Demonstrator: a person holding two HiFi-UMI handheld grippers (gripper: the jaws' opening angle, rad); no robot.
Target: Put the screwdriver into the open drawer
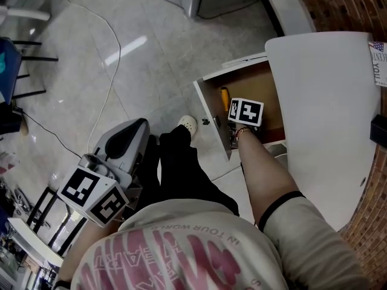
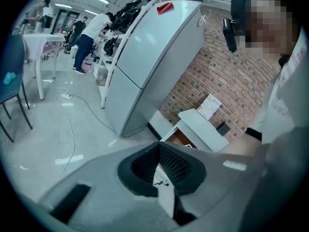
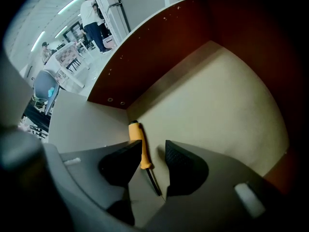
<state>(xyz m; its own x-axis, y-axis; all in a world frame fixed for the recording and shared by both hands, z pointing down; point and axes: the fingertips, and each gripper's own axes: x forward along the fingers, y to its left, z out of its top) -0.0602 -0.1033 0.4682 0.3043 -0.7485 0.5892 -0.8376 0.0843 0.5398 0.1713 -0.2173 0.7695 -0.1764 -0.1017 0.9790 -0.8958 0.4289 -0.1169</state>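
Head view: the right gripper (image 1: 242,115), with its black-and-white marker cube uppermost, points steeply down into the open white-fronted drawer with a brown interior (image 1: 208,110), which stands out from beneath a white cabinet top (image 1: 326,113). The yellow-handled screwdriver with a dark shaft (image 1: 225,98) lies inside that drawer, close to its front panel and just beside the gripper. The left gripper (image 1: 134,128) hangs by the person's leg over the grey floor, well apart from the drawer. Left gripper view: the dark ribbed pads meet at their tips with nothing between them, so this gripper is closed and empty, with the drawer beyond it. Right gripper view: the jaws stand apart and press on nothing. The screwdriver (image 3: 140,146) appears to rest on the pale drawer floor below the gap. Its long axis runs along that gap, with the handle end toward the far corner and the shaft tip toward the camera. The task appears done. The right hand is the nearer one, and a withdrawal from here would need to be straight up so that neither jaw catches the handle.
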